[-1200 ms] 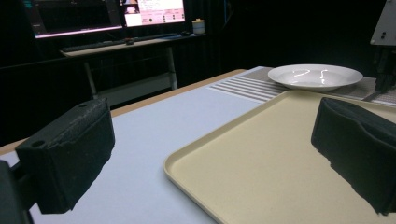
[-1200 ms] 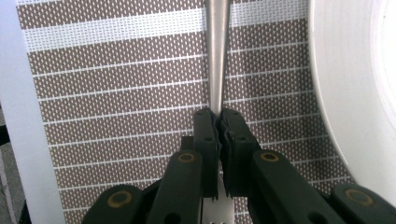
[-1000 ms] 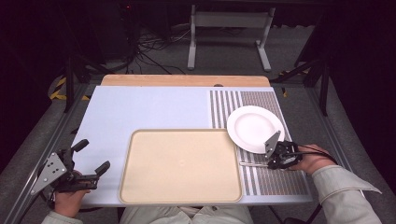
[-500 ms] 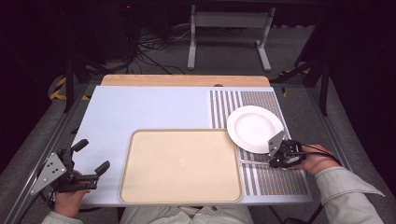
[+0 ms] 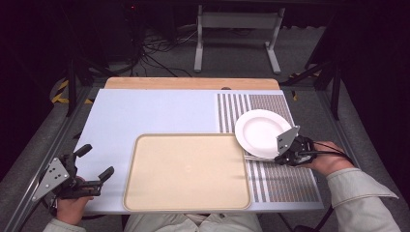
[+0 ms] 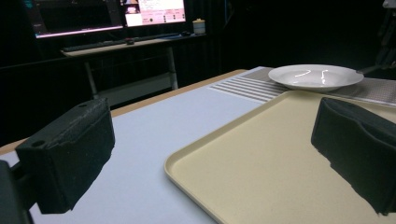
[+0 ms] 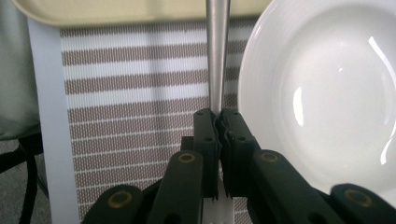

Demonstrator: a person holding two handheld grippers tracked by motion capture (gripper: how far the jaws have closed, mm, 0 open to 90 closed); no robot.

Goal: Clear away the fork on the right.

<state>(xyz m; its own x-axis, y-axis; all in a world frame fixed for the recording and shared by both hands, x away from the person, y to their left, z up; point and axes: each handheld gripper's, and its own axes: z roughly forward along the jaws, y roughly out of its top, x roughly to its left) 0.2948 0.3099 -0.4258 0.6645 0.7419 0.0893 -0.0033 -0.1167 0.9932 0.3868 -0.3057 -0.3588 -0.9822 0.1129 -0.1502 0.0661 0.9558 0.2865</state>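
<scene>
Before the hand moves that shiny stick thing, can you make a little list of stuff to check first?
1. Right gripper jaws closed on the metal utensil handle: ok.
2. What kind of utensil it is: cannot tell, its far end is out of sight.
3. White plate close beside the handle, easy to bump: not ok.
4. Beige tray bare, with room to set things down: ok.
5. Left gripper open, holding nothing, off by the tray's corner: ok.
6. Striped mat lying flat under the handle: ok.
</scene>
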